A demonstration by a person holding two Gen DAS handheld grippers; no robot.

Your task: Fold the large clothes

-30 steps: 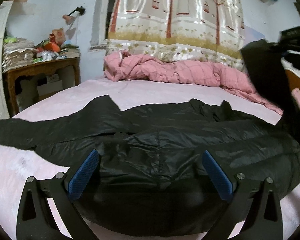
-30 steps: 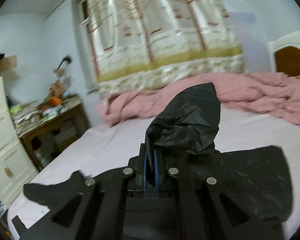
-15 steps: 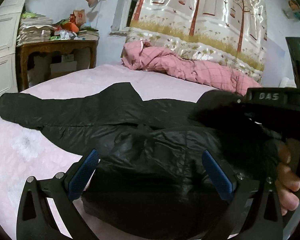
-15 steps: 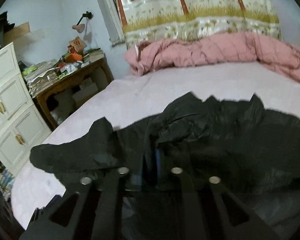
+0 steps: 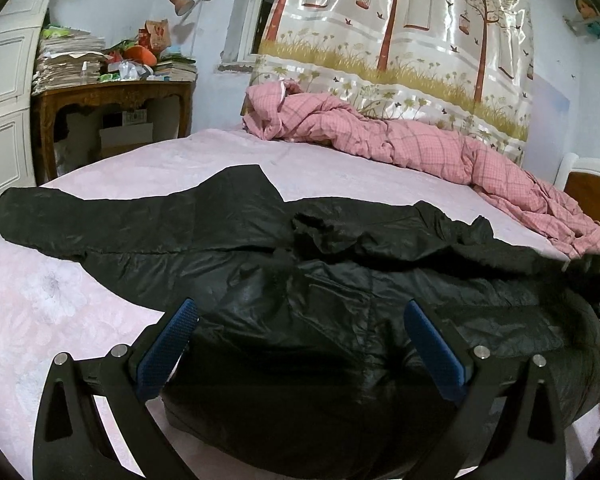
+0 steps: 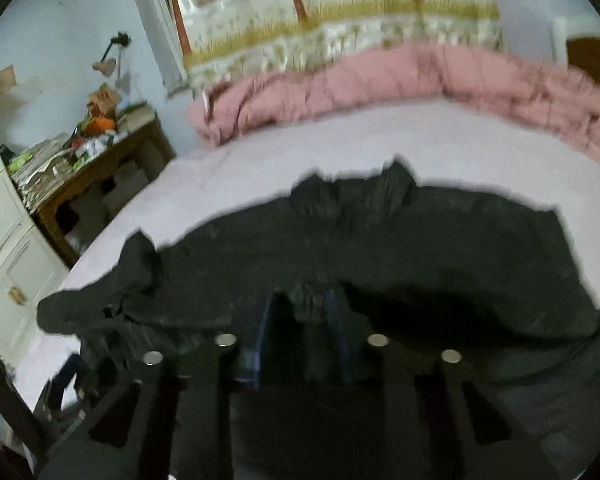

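The black jacket (image 5: 300, 280) lies spread across the pink bed (image 5: 100, 312), its near hem hidden under the wide-spread left gripper (image 5: 300, 348), while the blurred right gripper (image 6: 304, 340) stands slightly parted with dark fabric between its fingers.

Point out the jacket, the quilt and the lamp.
jacket (image 5: 284, 280): left wrist view, on its shiny black body.
quilt (image 5: 412, 140): left wrist view, on the pink checked middle.
lamp (image 5: 179, 3): left wrist view, on its shade.
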